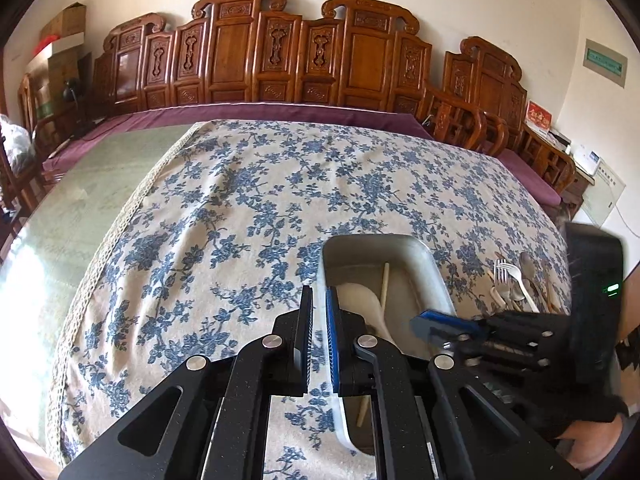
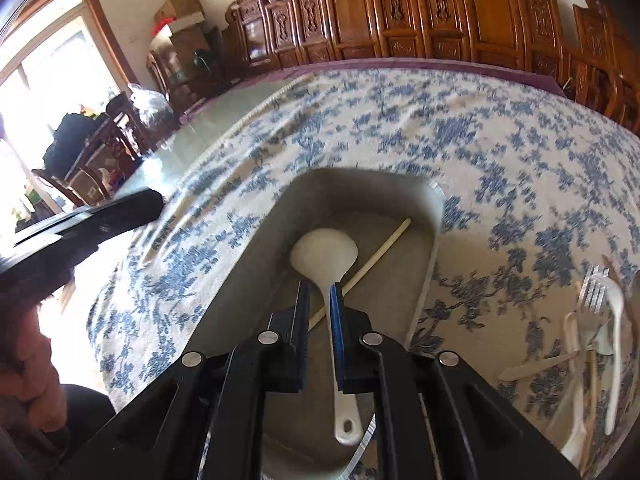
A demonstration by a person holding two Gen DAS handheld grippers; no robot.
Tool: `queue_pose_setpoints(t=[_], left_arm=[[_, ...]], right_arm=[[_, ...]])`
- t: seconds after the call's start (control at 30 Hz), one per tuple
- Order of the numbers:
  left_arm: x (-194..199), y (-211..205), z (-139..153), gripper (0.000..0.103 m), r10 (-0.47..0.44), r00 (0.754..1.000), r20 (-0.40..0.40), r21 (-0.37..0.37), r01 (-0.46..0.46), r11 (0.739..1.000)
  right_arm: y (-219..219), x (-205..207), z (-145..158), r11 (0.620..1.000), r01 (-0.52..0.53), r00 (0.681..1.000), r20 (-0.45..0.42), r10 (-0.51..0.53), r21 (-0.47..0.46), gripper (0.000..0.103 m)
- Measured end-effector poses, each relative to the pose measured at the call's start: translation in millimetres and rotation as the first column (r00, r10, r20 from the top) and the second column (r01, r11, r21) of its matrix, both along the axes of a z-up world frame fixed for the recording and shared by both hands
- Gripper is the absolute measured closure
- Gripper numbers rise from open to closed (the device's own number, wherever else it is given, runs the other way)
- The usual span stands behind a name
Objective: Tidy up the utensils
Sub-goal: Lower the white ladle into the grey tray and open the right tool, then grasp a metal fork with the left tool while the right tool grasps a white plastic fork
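Over the metal tray, our right gripper fingers stand slightly apart around the white spoon, seemingly just released. Left gripper fingers are together, empty. Next we go for the utensil pile at three o'clock.

Carved wooden bench, floral tablecloth, cardboard boxes.

right hand-held gripper hangs over the metal tray with its jaws only a little apart; the white spoon lies in the tray, its handle running down between the fingers, can't tell if the pads touch it; a thin wooden chopstick lies slanted under the spoon. Off to the right on the blue floral tablecloth covering the surface there's a loose pile of utensils, a metal fork and some white plastic ones; left hand-held gripper pokes in from the left edge.
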State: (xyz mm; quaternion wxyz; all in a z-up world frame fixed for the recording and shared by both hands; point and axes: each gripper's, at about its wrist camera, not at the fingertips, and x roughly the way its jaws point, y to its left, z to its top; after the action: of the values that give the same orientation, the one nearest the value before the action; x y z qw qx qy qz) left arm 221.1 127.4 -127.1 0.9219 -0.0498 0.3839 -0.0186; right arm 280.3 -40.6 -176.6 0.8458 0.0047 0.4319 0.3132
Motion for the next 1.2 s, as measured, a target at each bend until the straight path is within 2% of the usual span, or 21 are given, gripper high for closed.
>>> queue_pose_setpoints(t=[0.23, 0.33, 0.5, 0.7, 0.8, 0.93, 1.2], left_arm=[[-1.0, -25.9, -0.1, 0.097, -0.047, 0.999, 0.009, -0.013, 0.047, 0.999], [-2.3, -39.0, 0.2, 0.097, -0.068, 0.998, 0.015, -0.016, 0.068, 0.998], [-6.1, -61.1, -1.0, 0.097, -0.107, 0.994, 0.019, -0.021, 0.107, 0.994], [-12.4, -86.2, -4.7, 0.096, -0.152, 0.988, 0.022, -0.013, 0.152, 0.988], [-14.3, -99.0, -7.6, 0.084, -0.18, 0.983, 0.024, -0.001, 0.181, 0.984], [-15.3, -110.6, -11.3, 0.082, -0.208, 0.978, 0.019, 0.009, 0.208, 0.978], [-12.8, -119.6, -19.5, 0.08, -0.219, 0.976, 0.0, 0.018, 0.219, 0.976]], right_arm=[[-60.2, -10.8, 34.1, 0.998, 0.045, 0.994, 0.099, -0.042, -0.031, 0.09], [-95.1, -15.7, 46.4, 0.993, 0.093, 0.985, 0.15, -0.081, -0.074, 0.09], [-141.2, -20.9, 49.9, 0.98, 0.152, 0.975, 0.18, -0.128, -0.128, 0.09], [-183.1, -19.5, 34.7, 0.958, 0.223, 0.965, 0.181, -0.191, -0.18, 0.09], [-195.0, -15.9, 23.7, 0.954, 0.24, 0.963, 0.166, -0.211, -0.18, 0.09], [-201.9, -7.0, 4.0, 0.95, 0.247, 0.964, 0.146, -0.221, -0.193, 0.084], [-202.8, 12.8, -31.6, 0.951, 0.226, 0.973, 0.095, -0.211, -0.212, 0.083]])
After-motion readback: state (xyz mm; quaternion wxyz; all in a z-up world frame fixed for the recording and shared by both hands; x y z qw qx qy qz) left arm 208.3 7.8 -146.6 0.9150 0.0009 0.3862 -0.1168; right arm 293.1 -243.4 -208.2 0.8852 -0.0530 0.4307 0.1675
